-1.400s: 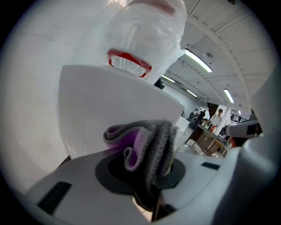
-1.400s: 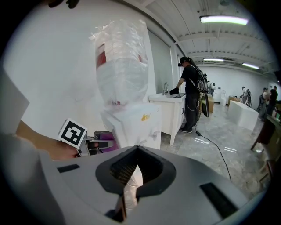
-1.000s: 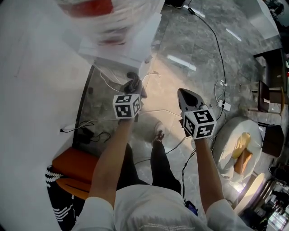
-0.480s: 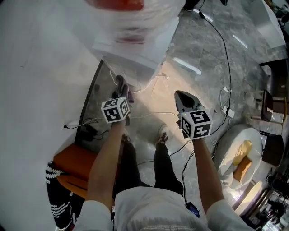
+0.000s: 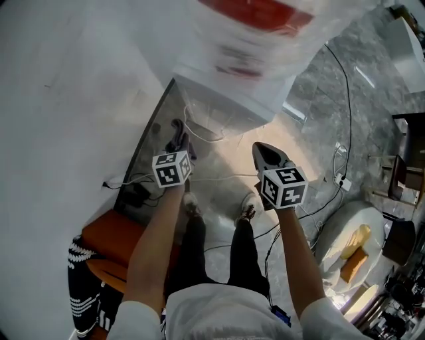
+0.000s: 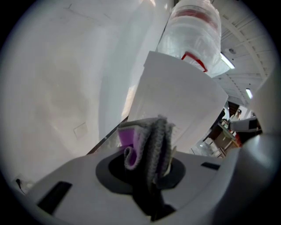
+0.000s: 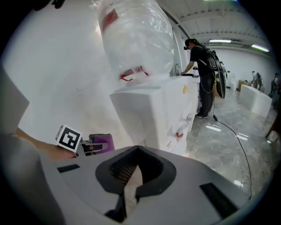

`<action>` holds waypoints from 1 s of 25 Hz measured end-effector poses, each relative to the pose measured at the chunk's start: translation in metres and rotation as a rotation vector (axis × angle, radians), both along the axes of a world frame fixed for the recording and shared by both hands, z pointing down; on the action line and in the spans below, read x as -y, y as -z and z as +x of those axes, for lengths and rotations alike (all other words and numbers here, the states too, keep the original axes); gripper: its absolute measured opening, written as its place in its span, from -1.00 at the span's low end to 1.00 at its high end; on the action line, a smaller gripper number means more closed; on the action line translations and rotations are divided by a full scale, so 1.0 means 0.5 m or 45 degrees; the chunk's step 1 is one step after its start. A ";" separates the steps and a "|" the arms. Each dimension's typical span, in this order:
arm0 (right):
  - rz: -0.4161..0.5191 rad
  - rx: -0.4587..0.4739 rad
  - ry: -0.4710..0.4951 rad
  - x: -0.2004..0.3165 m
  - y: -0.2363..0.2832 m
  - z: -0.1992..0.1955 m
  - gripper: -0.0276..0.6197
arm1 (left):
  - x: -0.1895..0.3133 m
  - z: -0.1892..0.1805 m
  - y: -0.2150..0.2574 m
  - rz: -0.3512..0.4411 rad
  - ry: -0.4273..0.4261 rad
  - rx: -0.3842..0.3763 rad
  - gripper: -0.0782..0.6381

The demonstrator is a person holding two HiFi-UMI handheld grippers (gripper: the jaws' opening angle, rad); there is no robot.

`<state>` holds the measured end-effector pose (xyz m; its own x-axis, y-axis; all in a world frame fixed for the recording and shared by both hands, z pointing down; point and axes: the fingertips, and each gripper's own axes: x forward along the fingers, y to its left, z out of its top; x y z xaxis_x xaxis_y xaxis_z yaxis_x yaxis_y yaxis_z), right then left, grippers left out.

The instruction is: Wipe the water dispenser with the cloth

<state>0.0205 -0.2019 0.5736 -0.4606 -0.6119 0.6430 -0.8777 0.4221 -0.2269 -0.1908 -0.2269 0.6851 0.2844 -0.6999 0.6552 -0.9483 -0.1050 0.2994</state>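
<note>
The water dispenser [image 5: 229, 83] is a white cabinet with a clear bottle [image 5: 262, 13] on top, red label showing. My left gripper [image 5: 178, 141] is shut on a grey and purple cloth [image 5: 179, 133], low beside the dispenser's wall-side corner. In the left gripper view the cloth [image 6: 149, 143] bunches between the jaws in front of the dispenser's side panel [image 6: 175, 101]; I cannot tell whether they touch. My right gripper [image 5: 265, 151] is shut and holds nothing, out in front of the cabinet. Its view shows the dispenser [image 7: 153, 112], bottle [image 7: 131, 35] and the left gripper [image 7: 90, 147].
A white wall [image 5: 60, 86] runs along the left, close to the dispenser. Cables [image 5: 219, 174] and a power strip [image 5: 342, 179] lie on the grey floor. An orange seat [image 5: 109, 246] is at lower left, a white round table [image 5: 352, 229] at right. A person [image 7: 199, 35] stands further off.
The left gripper has carried the cloth from the dispenser's lower front corner toward its wall side. The head view has swung so the dispenser fills more of the top. The right gripper kept its place alongside.
</note>
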 end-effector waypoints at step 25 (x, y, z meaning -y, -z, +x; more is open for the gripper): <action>-0.229 -0.091 -0.086 0.092 -0.280 -0.161 -0.88 | 0.196 -0.075 -0.312 -0.210 0.050 -0.251 -0.61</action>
